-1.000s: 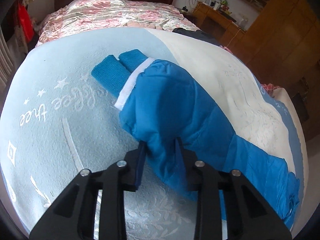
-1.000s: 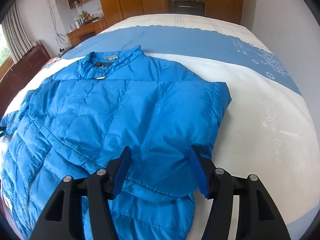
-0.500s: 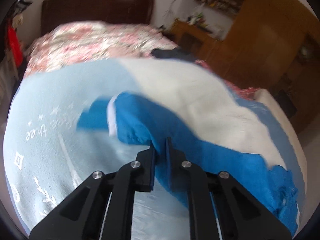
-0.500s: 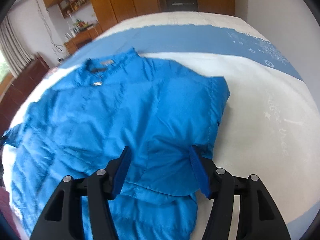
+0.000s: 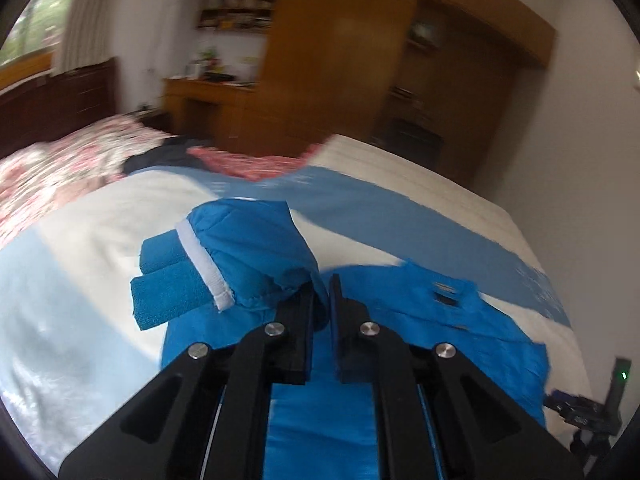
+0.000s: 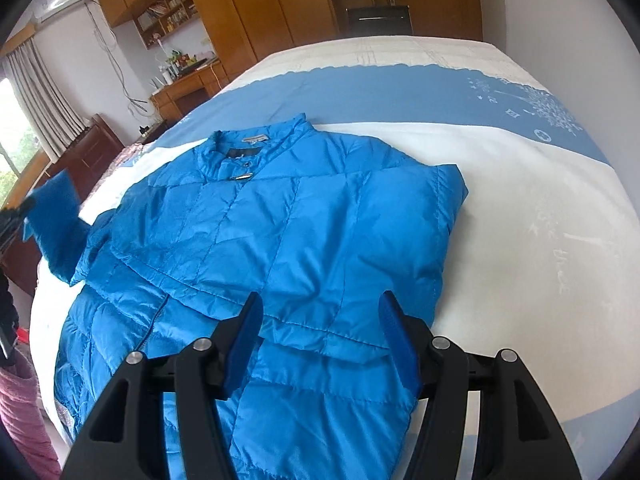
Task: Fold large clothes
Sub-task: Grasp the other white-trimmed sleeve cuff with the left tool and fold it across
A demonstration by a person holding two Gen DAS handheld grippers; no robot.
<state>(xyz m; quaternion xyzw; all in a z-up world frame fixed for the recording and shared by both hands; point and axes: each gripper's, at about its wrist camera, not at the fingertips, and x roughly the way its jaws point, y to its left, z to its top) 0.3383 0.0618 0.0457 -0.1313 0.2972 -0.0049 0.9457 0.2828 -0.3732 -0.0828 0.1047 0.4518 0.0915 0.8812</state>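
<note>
A bright blue quilted jacket point(image 6: 280, 232) lies face up on the bed, collar toward the far side, its right-hand sleeve folded across the body. My left gripper point(image 5: 322, 300) is shut on the other sleeve point(image 5: 256, 256) and holds it lifted above the jacket body point(image 5: 400, 320); the knit cuff point(image 5: 168, 292) with its white band sticks out to the left. In the right wrist view that raised sleeve point(image 6: 56, 220) shows at the far left edge. My right gripper point(image 6: 320, 340) hovers open over the jacket's lower front, nothing between its fingers.
The bed cover point(image 6: 540, 208) is white with blue bands. A floral quilt point(image 5: 60, 168) and a dark garment point(image 5: 160, 158) lie at the headboard end. Wooden wardrobes point(image 6: 280, 8) and a desk point(image 6: 188, 84) line the wall. A tripod device point(image 5: 592, 412) stands at the right.
My left gripper shut on the sleeve, then lifted it off the bed and swung it over toward the jacket body. The right gripper rose slightly and stayed open.
</note>
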